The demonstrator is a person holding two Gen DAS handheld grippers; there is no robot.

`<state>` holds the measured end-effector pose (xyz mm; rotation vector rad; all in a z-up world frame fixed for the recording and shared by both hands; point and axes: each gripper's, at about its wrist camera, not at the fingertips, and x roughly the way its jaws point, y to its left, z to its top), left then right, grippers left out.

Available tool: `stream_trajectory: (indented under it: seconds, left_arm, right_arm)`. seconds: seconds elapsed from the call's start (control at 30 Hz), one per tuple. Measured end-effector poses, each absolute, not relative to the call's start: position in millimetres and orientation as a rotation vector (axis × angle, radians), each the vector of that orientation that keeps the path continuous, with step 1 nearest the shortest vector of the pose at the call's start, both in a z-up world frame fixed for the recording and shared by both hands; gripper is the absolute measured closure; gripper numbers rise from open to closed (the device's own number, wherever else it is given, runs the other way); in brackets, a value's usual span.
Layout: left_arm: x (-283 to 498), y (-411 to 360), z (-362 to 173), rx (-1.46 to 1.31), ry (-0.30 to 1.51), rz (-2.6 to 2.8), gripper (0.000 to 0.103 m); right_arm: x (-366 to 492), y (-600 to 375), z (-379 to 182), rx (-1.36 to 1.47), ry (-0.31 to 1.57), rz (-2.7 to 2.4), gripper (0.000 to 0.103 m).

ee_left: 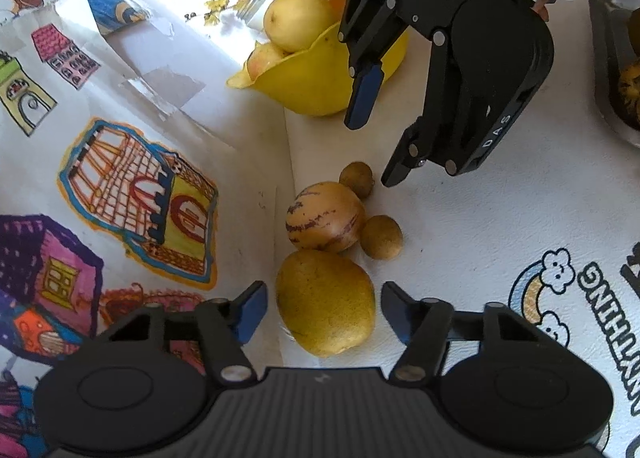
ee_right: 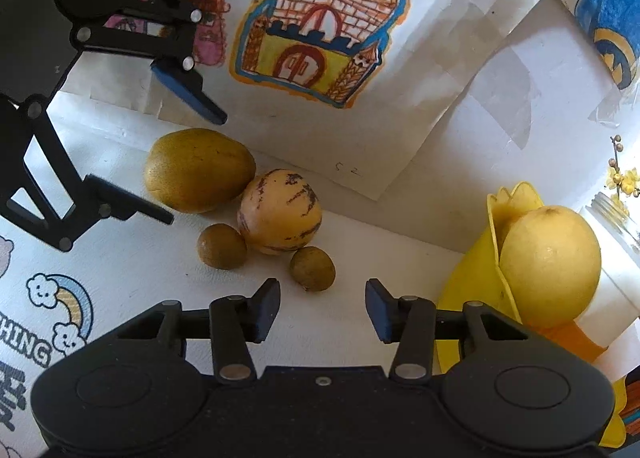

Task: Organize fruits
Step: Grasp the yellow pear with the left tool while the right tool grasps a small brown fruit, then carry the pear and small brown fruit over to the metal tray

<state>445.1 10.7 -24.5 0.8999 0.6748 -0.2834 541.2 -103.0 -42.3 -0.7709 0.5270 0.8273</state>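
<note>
White tablecloth (ee_left: 500, 218) with rainbow print; right claw (ee_left: 372, 150) marked "DAS", spread; left claw (ee_left: 324, 310) spread around pear (ee_left: 324, 302).

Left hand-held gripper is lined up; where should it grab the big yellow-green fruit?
Grip the big yellow-green fruit across its narrower middle, coming straight ahead from the near side. It lies lengthwise between the open left hand-held gripper; the striped fruit crowds its far end.

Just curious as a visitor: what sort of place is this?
Probably a home table: a cartoon-printed tablecloth, children's house drawings on the wall, and a yellow bowl of fruit.
</note>
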Motion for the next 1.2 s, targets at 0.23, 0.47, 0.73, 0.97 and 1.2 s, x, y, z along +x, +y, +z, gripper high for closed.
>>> stream_trajectory:
  seconds: [0.23, 0.47, 0.73, 0.97, 1.2]
  left_arm:
    - [450.8, 11.0, -28.4, 0.889, 0.686, -0.273, 0.040]
    - [450.9, 10.3, -29.9, 0.885, 0.678, -0.273, 0.042]
    - [445.2, 12.5, -31.2, 0.846, 0.662, -0.255, 0.043]
    - [435.5, 20.4, -23.1, 0.695, 0.675, -0.257, 0.043]
    - [413.2, 33.1, -17.6, 0.579, 0.656, -0.323, 0.043]
  right_arm:
    - [551.3, -98.4, -50.6, -0.766, 0.531, 0.835, 0.057]
    - [561.8, -90.8, -55.0, -0.754, 0.530, 0.857, 0.062]
    - [560.6, -90.2, -56.3, -0.740, 0.547, 0.866, 0.073]
    - [548.3, -97.4, -51.0, -0.727, 0.569, 0.867, 0.074]
    - [526.7, -93.1, -47.7, -0.722, 0.568, 0.922, 0.074]
